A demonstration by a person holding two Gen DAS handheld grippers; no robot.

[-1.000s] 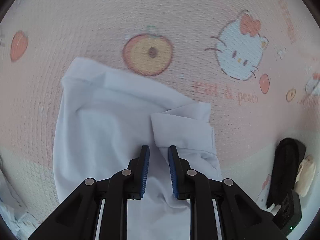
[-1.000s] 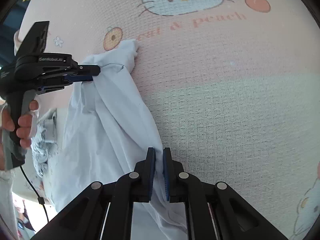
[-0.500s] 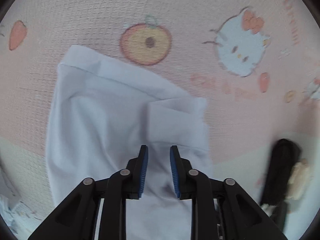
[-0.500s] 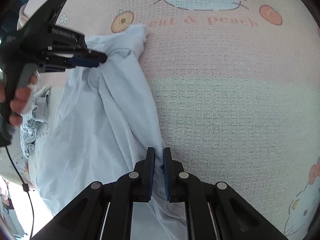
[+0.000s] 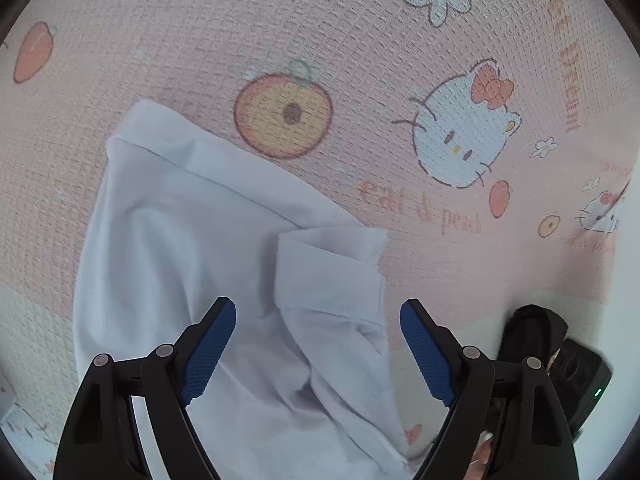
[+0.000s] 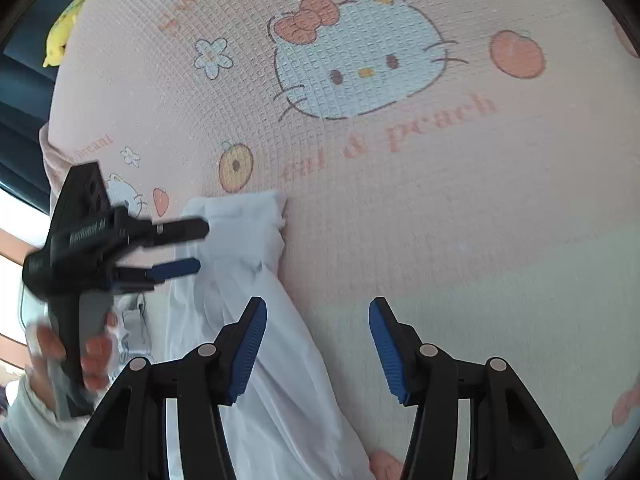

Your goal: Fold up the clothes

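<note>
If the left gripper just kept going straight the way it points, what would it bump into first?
Most likely the pale blue garment. The left gripper hangs open above its folded sleeve, which lies on the pink blanket. Depth is hard to judge.

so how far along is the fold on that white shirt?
Done: one fold is laid, with the white shirt lying doubled on the pink blanket and its sleeve turned in on top. In hand: nothing; the left tongs and right tongs have both just been opening and hold no cloth. Left: it's still a long strip, so probably another fold or two.
</note>
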